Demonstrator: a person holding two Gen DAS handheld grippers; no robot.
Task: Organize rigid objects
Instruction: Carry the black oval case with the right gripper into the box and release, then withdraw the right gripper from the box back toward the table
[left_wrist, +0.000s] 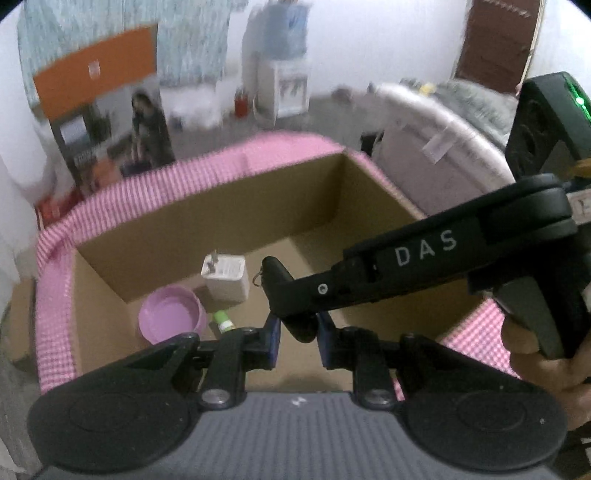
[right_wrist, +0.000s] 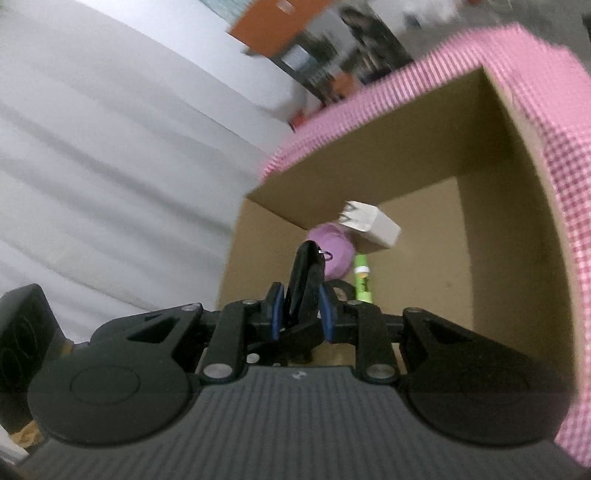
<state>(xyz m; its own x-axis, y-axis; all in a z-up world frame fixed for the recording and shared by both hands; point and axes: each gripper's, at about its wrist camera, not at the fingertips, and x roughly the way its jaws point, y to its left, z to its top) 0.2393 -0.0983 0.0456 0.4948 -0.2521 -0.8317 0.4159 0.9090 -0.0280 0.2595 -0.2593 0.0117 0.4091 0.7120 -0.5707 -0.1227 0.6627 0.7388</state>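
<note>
A cardboard box with a pink checked rim (left_wrist: 110, 206) (right_wrist: 532, 110) holds a white charger (left_wrist: 225, 277) (right_wrist: 369, 223), a pink bowl (left_wrist: 171, 317) (right_wrist: 334, 254) and a green tube (left_wrist: 223, 320) (right_wrist: 362, 280). My right gripper (right_wrist: 301, 310) is shut on a flat black object with a small metal ring (right_wrist: 308, 273) and holds it over the box. In the left wrist view the right gripper's body (left_wrist: 424, 254) reaches in from the right, and the black object (left_wrist: 277, 273) sticks out of it. My left gripper (left_wrist: 299, 336) has its blue pads close either side of the right gripper's tip.
A white cloth (right_wrist: 110, 147) lies left of the box. An orange and grey board (left_wrist: 99, 107), a water dispenser (left_wrist: 284, 81) and a grey padded seat (left_wrist: 443, 122) stand behind the box. A hand (left_wrist: 546, 365) holds the right gripper's handle.
</note>
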